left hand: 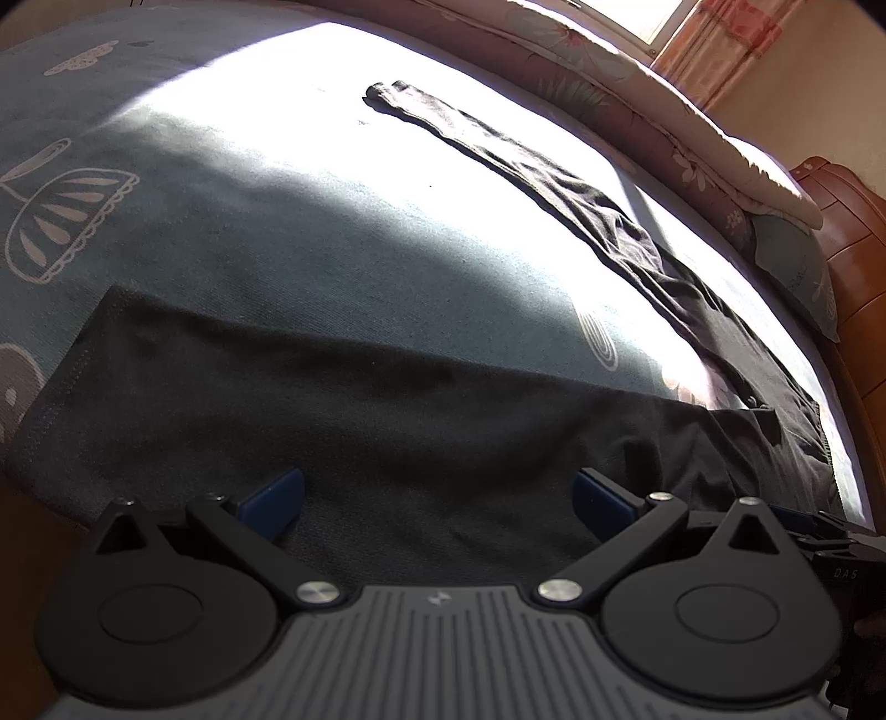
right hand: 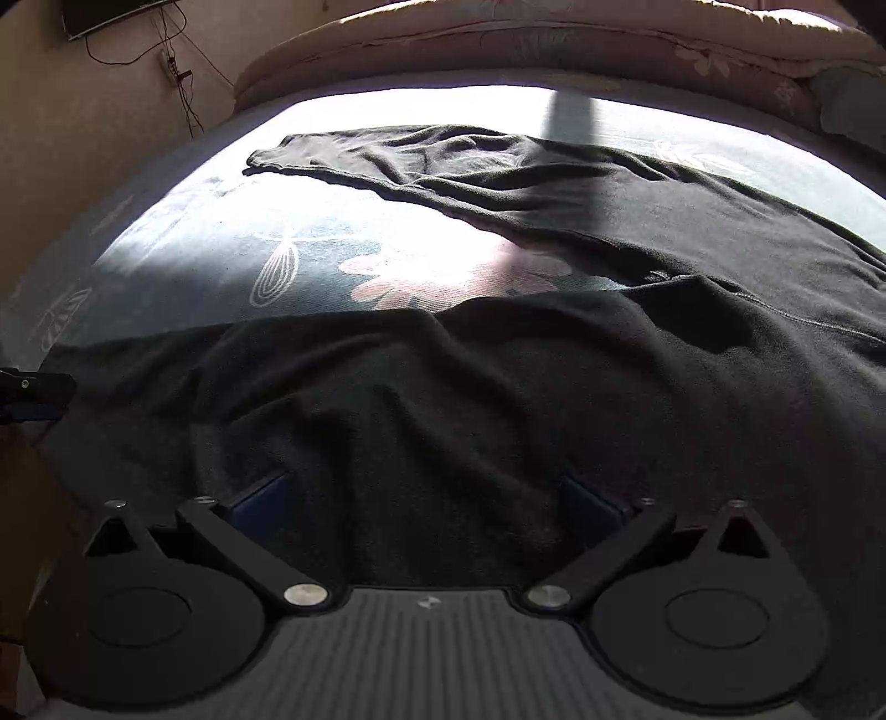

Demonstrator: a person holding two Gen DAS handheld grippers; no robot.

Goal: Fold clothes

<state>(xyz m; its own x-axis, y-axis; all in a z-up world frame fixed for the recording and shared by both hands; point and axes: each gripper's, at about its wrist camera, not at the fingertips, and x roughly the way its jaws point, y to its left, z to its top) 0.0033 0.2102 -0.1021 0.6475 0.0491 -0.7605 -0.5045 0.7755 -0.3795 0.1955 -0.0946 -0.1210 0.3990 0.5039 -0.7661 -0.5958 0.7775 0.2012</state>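
Observation:
A pair of black trousers [left hand: 343,421] lies spread on the bed, one leg near the front edge, the other leg [left hand: 554,177] stretching away toward the far side. My left gripper [left hand: 437,501] is open, its blue pads [left hand: 274,501] wide apart just above the near leg. In the right wrist view the trousers [right hand: 498,387] lie rumpled, the far leg [right hand: 443,160] in sunlight. My right gripper [right hand: 429,507] is open over the waist part, its pads [right hand: 263,504] apart and holding nothing.
The bed has a teal sheet [left hand: 277,238] with white leaf and pink flower prints. A folded quilt [right hand: 554,44] and a pillow [left hand: 797,266] lie along the far side by the wooden headboard [left hand: 847,232]. The other gripper shows at the left edge [right hand: 33,390].

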